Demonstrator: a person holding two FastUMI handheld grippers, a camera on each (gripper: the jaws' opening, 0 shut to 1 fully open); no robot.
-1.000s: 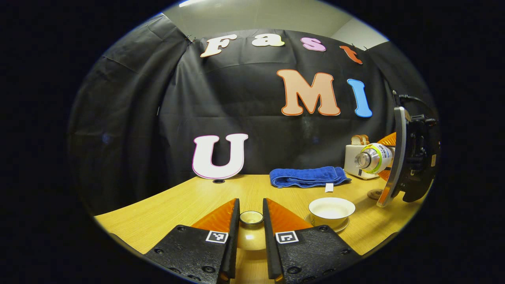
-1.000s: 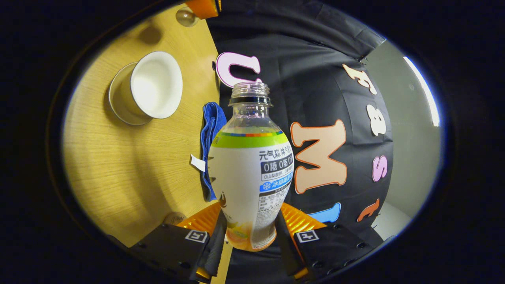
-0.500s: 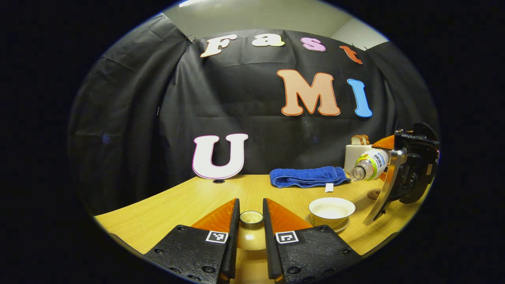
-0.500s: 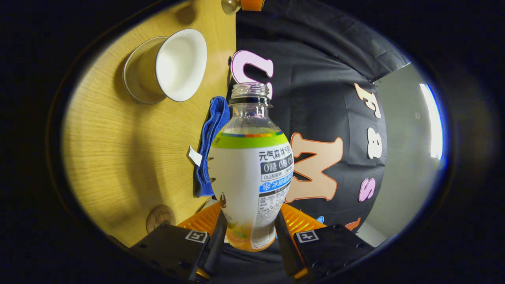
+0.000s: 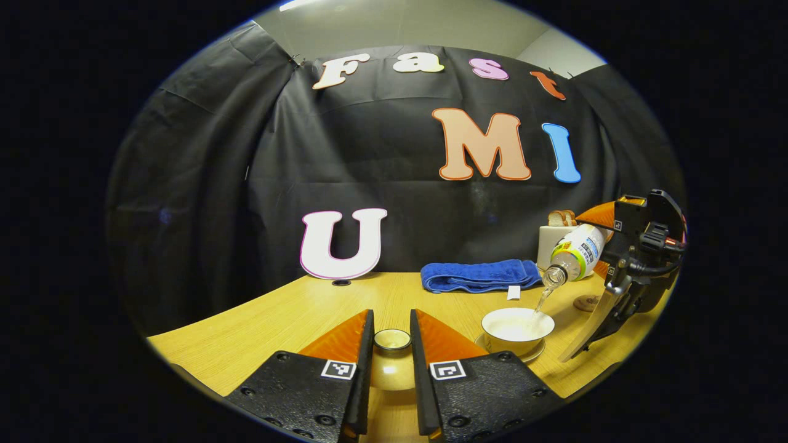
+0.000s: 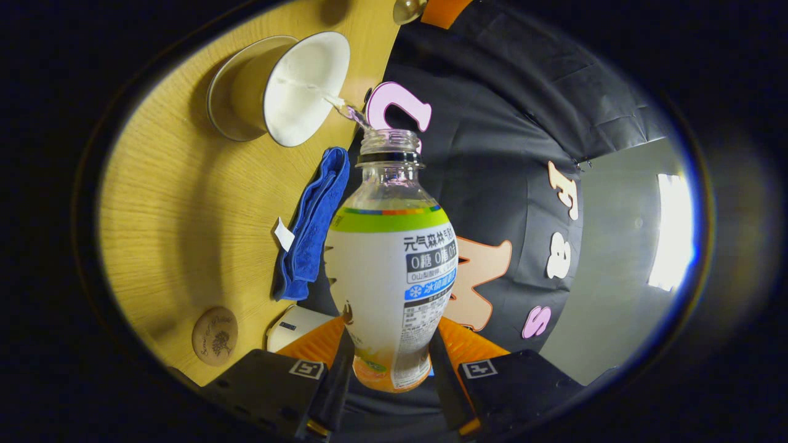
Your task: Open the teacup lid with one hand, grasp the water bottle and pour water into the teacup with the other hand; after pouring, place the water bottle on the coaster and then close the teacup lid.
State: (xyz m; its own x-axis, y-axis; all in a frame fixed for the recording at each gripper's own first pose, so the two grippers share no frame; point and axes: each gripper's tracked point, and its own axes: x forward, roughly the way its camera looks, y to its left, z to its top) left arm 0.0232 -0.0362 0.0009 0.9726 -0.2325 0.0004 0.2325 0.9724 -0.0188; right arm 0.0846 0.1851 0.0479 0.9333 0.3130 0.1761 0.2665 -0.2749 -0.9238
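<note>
Tipped further since the earlier frame, the water bottle (image 6: 392, 258) now pours into the teacup (image 5: 517, 327). Right tool (image 6: 388, 394) clamps its light, slick base; left tool (image 5: 391, 351) grips the fragile teacup lid (image 5: 392, 339) by its knob.

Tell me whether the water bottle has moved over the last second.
Yes. In the left gripper view the water bottle has tipped mouth-down and dropped lower against the toaster behind it, now pouring into the teacup.

I count one table (image 5: 295, 314) and two grippers: my left (image 5: 391, 369) and my right (image 6: 385, 375). There is one bottle (image 6: 394, 264), one teacup (image 5: 517, 326) on one saucer (image 5: 537, 355), one lid (image 5: 392, 363), one coaster (image 6: 214, 327), one blue towel (image 5: 480, 275), and one toaster (image 5: 550, 243) with bread (image 5: 561, 218).
</note>
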